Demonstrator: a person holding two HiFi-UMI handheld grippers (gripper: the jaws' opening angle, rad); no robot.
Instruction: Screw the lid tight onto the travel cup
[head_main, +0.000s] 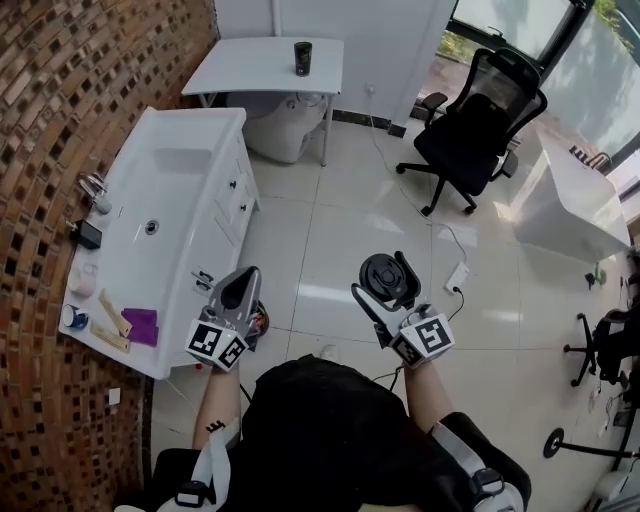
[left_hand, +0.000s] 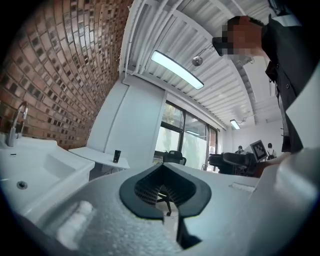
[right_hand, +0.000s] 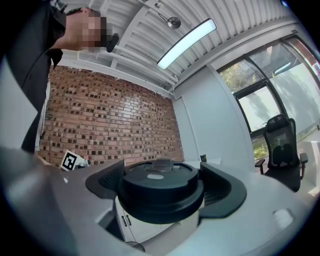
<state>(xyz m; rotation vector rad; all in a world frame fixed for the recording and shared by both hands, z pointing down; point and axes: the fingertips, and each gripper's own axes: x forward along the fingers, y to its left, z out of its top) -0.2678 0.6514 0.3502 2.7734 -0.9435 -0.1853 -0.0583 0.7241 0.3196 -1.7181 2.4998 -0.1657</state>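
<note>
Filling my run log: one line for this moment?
right tongs: shut on lid | left tongs: shut, empty | travel cup: on far table

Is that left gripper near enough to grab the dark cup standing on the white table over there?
Probably not from here. The left gripper, jaws shut, is by the person, while the dark cylindrical travel cup stands on the white table across the room. Only tiled floor lies between.

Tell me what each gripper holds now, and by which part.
The right gripper holds the black lid by its round edge, one jaw on each side. The left gripper is shut and holds nothing.
</note>
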